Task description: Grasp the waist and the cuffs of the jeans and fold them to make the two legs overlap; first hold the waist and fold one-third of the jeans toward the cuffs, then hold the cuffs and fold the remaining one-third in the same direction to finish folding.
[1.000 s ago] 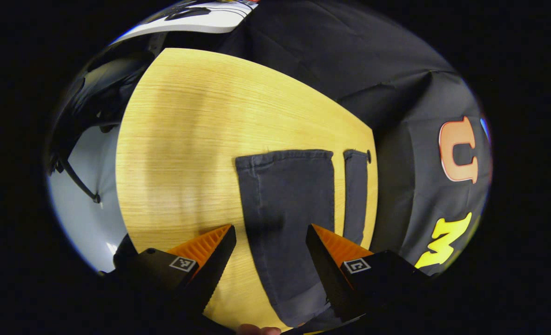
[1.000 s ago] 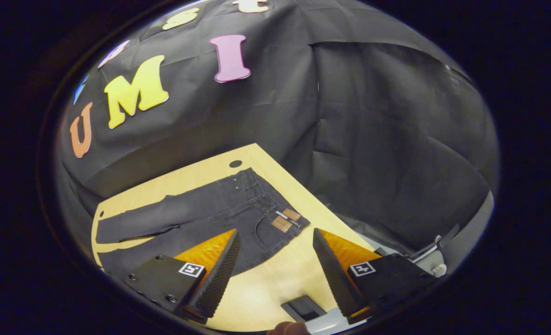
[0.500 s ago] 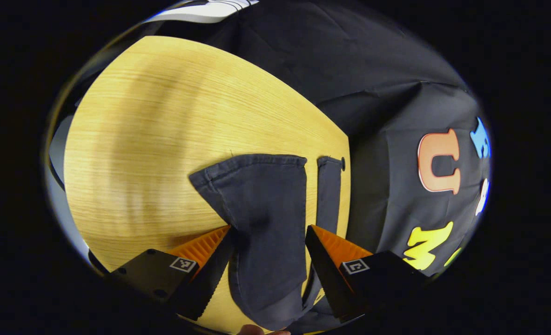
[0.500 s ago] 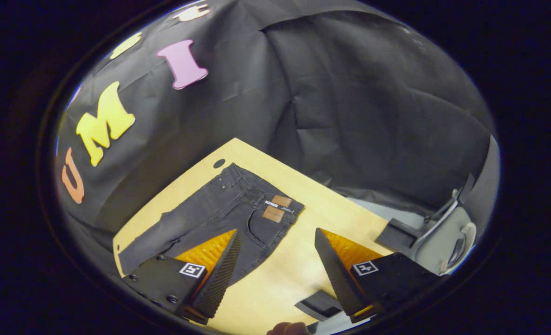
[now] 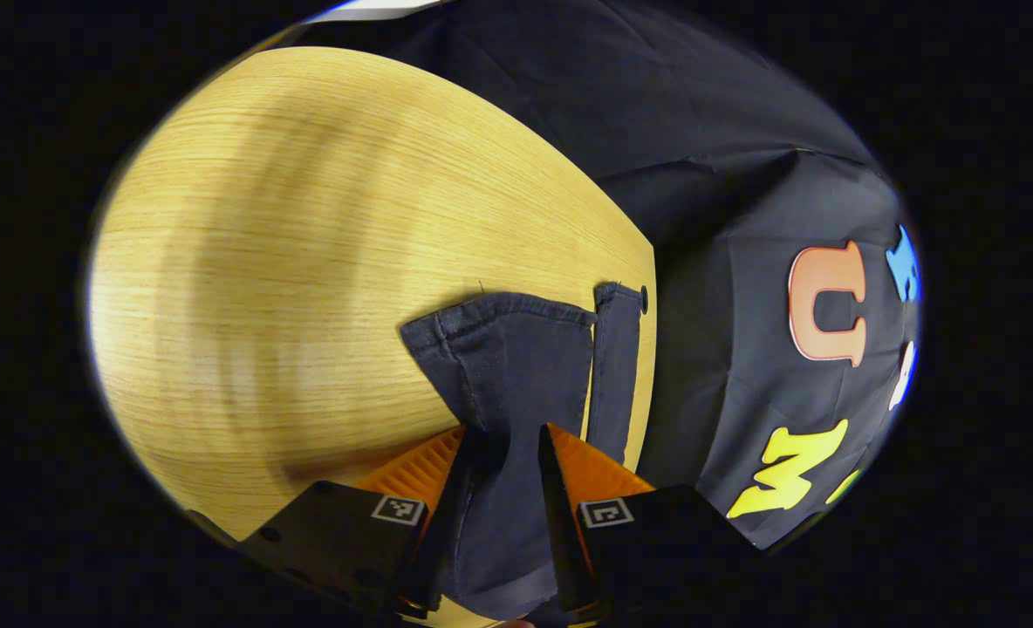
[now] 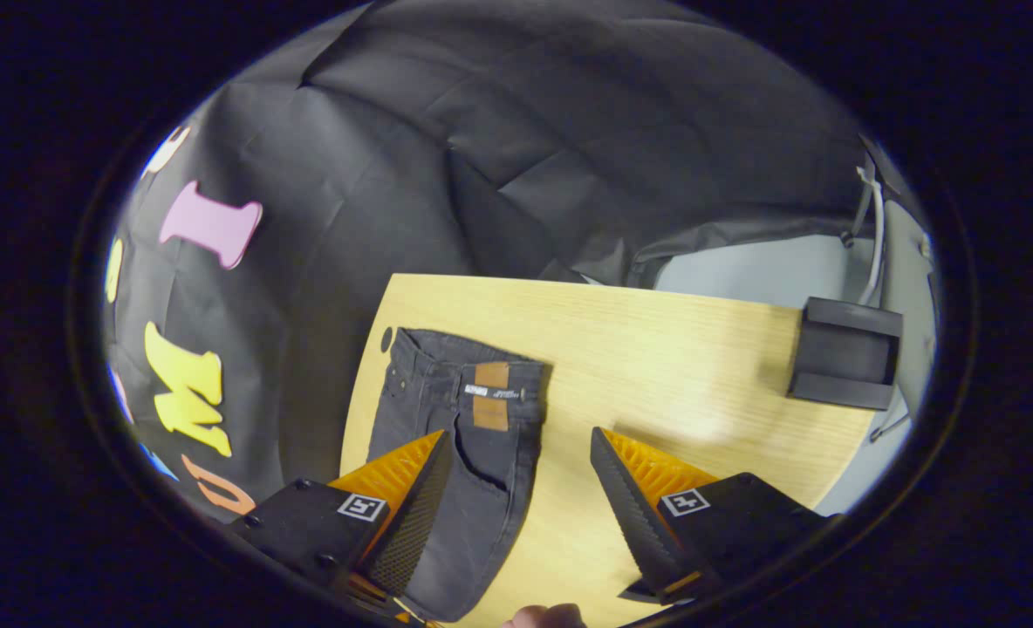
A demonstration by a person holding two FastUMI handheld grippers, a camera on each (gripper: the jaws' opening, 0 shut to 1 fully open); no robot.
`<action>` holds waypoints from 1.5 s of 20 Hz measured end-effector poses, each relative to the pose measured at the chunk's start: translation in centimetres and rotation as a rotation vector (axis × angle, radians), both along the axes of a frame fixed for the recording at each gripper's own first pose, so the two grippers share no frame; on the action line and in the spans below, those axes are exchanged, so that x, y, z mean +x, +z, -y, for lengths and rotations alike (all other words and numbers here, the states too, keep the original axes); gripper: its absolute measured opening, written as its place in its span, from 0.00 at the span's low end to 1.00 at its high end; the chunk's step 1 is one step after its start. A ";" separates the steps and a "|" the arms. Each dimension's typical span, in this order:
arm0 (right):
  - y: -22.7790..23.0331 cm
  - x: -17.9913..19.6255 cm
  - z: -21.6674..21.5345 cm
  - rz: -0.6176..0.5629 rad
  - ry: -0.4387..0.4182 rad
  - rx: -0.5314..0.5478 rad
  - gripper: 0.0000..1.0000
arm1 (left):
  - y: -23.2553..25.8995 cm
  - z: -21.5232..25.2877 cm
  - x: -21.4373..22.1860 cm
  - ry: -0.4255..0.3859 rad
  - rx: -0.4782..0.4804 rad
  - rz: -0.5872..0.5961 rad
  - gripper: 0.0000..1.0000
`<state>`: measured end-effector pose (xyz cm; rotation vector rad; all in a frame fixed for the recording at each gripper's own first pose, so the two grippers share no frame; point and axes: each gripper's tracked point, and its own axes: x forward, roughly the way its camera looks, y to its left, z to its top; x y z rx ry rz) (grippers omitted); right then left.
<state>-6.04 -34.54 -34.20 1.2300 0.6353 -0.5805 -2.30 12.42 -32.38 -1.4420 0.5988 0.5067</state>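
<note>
Denim bunches between the fingers in the left gripper view: the left gripper (image 5: 503,445) has its jaws pressed in on the nearer leg of the jeans (image 5: 516,384) a little behind the cuff (image 5: 495,310), which has lifted and puckered. The farther leg (image 5: 614,366) lies flat beside it, near the far edge of the table (image 5: 307,262).

In the right gripper view, the right gripper (image 6: 521,458) hangs above the table with its jaws spread and nothing between them. The waist (image 6: 468,375) of the jeans lies flat, with its leather patch (image 6: 490,397) up, near the far left corner of the table. A dark box (image 6: 846,365) sits at the right edge.

This looks like the first step, laying one leg over the other. Next the right gripper would likely drop onto the waistband and close, so both ends can lift together.
</note>
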 end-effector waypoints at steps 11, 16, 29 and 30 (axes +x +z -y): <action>-1.9 5.5 0.1 -0.037 0.139 -0.104 0.95 | -0.9 0.4 0.5 -0.047 0.011 -0.066 0.18; -3.7 4.9 0.7 -0.223 0.150 -0.251 0.64 | -1.1 0.6 0.7 -0.085 0.008 -0.082 0.11; 2.3 5.4 1.0 -0.090 0.038 0.020 0.01 | 3.1 0.4 0.0 -0.213 0.040 -0.156 0.04; 2.7 5.4 0.9 -0.082 0.046 0.021 0.01 | 3.5 0.1 -0.1 -0.219 0.046 -0.163 0.04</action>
